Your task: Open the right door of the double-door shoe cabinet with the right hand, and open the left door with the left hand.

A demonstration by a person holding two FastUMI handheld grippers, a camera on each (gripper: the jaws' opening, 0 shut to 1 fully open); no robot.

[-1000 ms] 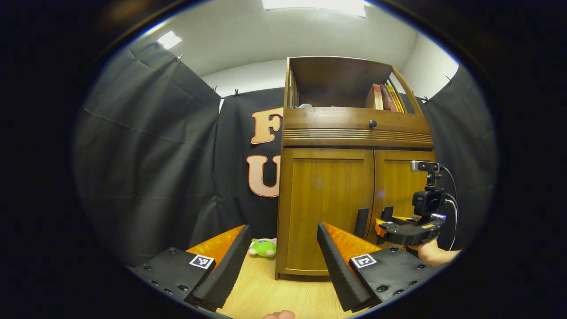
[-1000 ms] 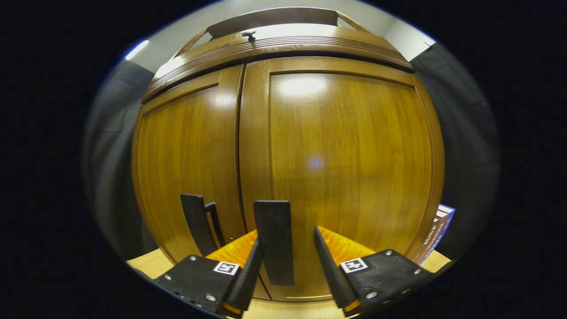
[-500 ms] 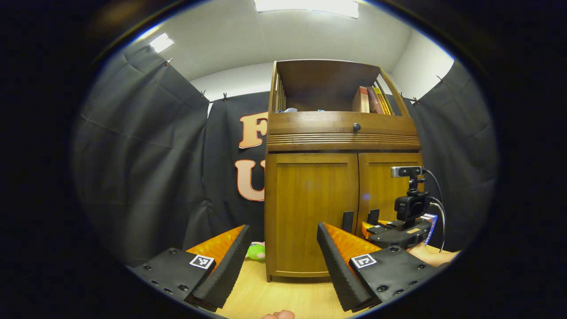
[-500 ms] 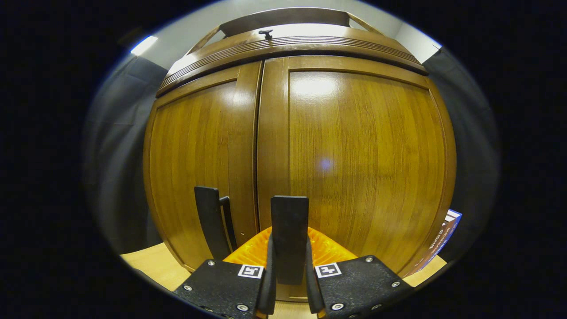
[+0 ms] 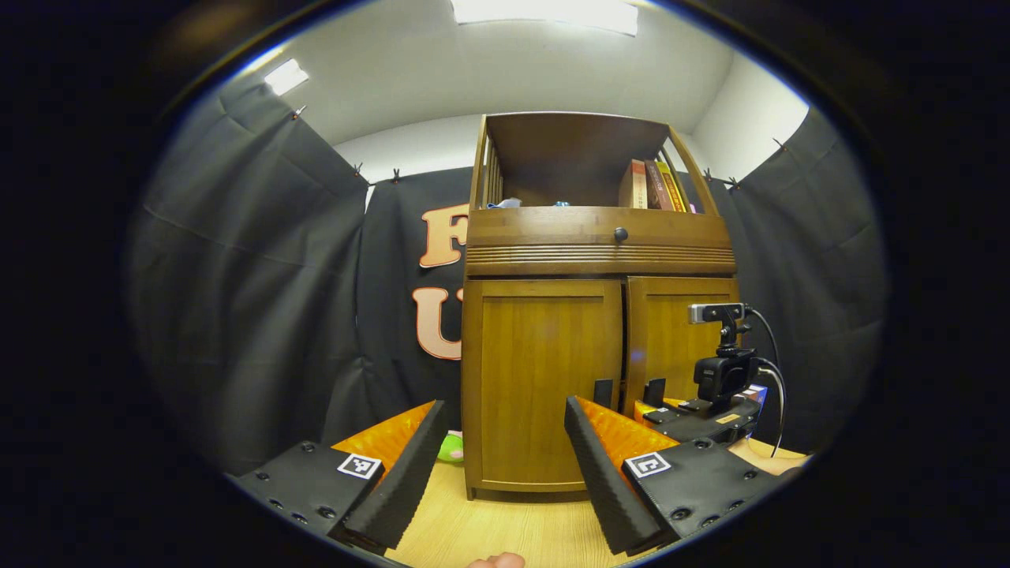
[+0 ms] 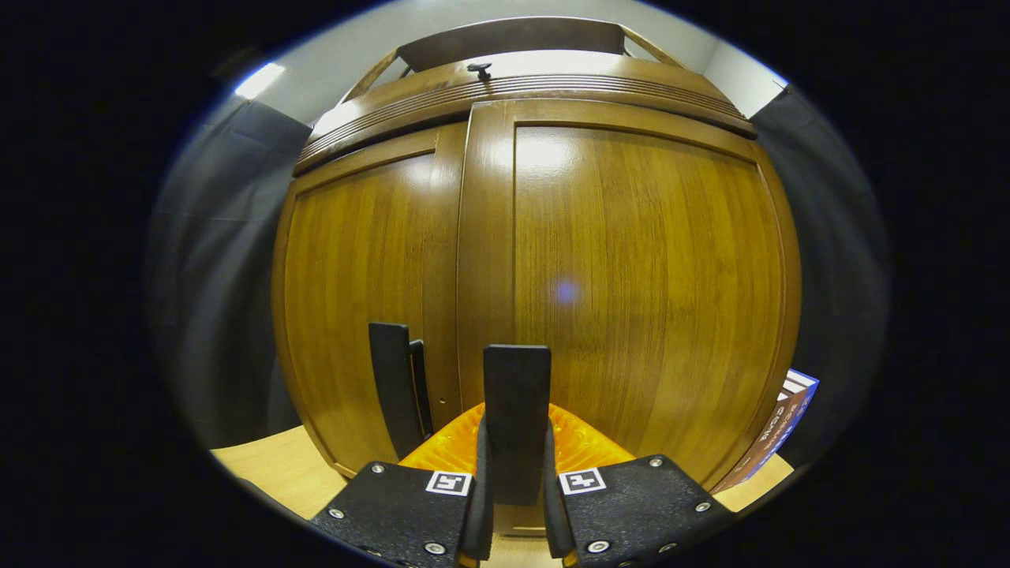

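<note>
R door (image 6: pixel 647 268) edge now ajar.

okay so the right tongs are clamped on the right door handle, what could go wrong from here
1. The right tongs grip only the lower end of the right door handle; pulling off the door's arc might let it slip out.
2. The right door is barely ajar. A book leans by its hinge side, and a wide swing could knock it.
3. The left tongs hang open, far from the left door handle.

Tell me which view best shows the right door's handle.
The right gripper view: the right door's handle stands close and central, clamped between the right tool. In the left gripper view the same handle is small and far off, partly behind that tool.
</note>
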